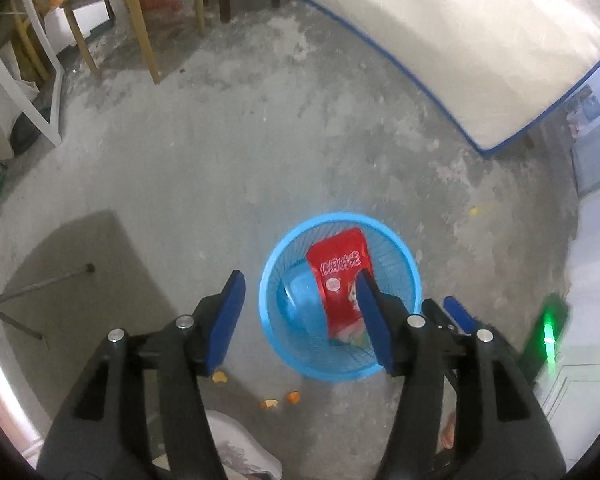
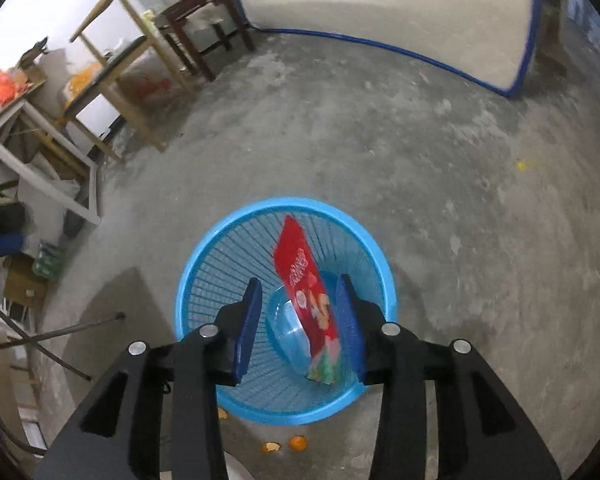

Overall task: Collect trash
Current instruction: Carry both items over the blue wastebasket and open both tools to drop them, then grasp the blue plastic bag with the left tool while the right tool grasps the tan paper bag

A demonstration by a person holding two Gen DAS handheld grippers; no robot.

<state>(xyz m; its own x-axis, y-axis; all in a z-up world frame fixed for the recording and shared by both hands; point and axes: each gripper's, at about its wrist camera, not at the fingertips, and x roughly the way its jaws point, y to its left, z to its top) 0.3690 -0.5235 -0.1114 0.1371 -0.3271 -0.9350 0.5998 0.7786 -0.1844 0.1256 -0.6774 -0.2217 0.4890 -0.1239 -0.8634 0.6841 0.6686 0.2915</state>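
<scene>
Along the left side of the room stand a white-painted frame (image 2: 40,152) and a pale wooden table with a dark top (image 2: 112,68), cluttered with orange bags, and next to them a dark brown wooden stool (image 2: 204,20). Thin metal rods (image 1: 28,292) lie across a darker patch of the grey concrete floor (image 1: 260,140).

The left gripper (image 1: 300,324) hangs over the floor with its blue-padded jaws spread wide and nothing between them; its right finger crosses in front of the basket. Low down, near the basket's near rim, small orange peel scraps (image 1: 276,400) are scattered on the concrete, one more beside the left finger.

The round blue plastic mesh basket (image 1: 272,268) stands upright on the floor. Inside it a red snack packet with white lettering (image 1: 340,268) leans on end against the wall, its lower end down by the solid blue bottom.

The right gripper (image 2: 298,324) hovers directly above the basket (image 2: 204,264), jaws likewise wide apart and gripping nothing; the red packet (image 2: 300,276) shows between the two pads but sits below them, apart from both. The peel scraps (image 2: 284,445) show under this gripper too.

Further right one yellow-orange scrap (image 2: 521,165) lies alone on the open floor, well apart from the basket. Behind, a large white mattress with blue piping (image 1: 440,32) leans up at the far right.
</scene>
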